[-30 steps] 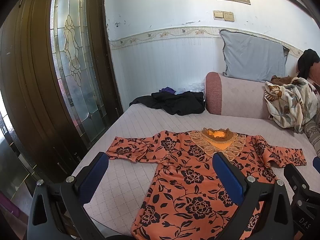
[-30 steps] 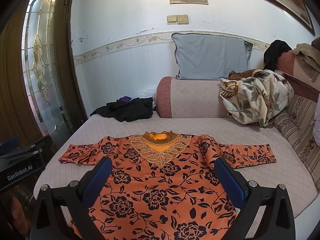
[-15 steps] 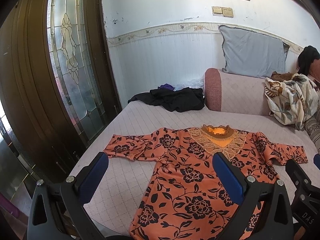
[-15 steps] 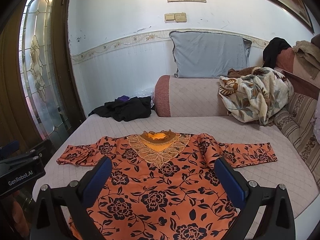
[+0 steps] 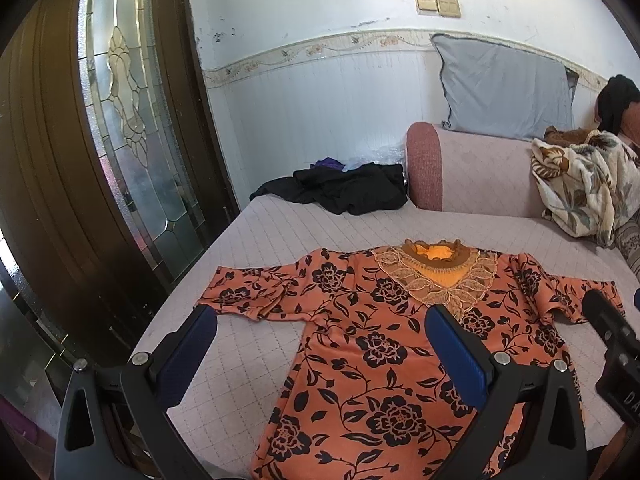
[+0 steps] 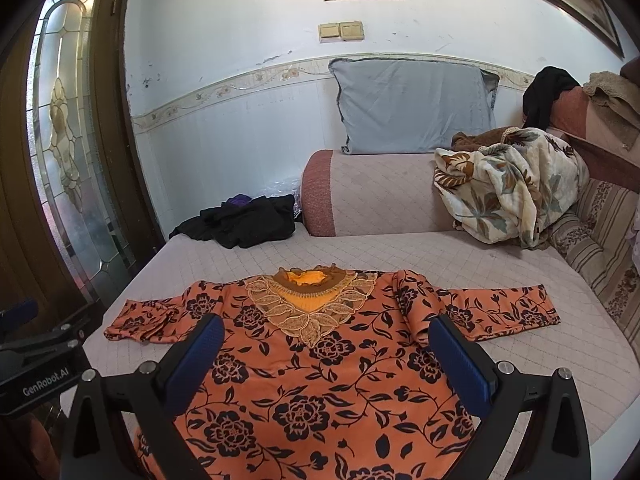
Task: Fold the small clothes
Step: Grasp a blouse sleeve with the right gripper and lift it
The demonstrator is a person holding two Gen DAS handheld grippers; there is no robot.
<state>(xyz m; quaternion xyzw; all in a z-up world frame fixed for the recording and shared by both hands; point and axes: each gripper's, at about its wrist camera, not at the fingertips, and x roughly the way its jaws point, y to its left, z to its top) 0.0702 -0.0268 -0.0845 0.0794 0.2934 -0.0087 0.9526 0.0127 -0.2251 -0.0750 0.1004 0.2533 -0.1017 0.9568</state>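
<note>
The orange floral blouse [image 6: 320, 368], low in frame, looks light and limp; both wide-spread, empty grippers [image 5: 320, 354] [image 6: 324, 354] should pinch its sleeve cuffs.

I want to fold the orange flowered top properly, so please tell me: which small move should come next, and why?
Probably lower the left gripper to the left sleeve and pinch its cuff, ready to fold it inward. The orange top lies spread flat on the bed with both sleeves out and nothing folded, both grippers are open and empty above it, and that crumpled sleeve is nearest the left one.
</note>
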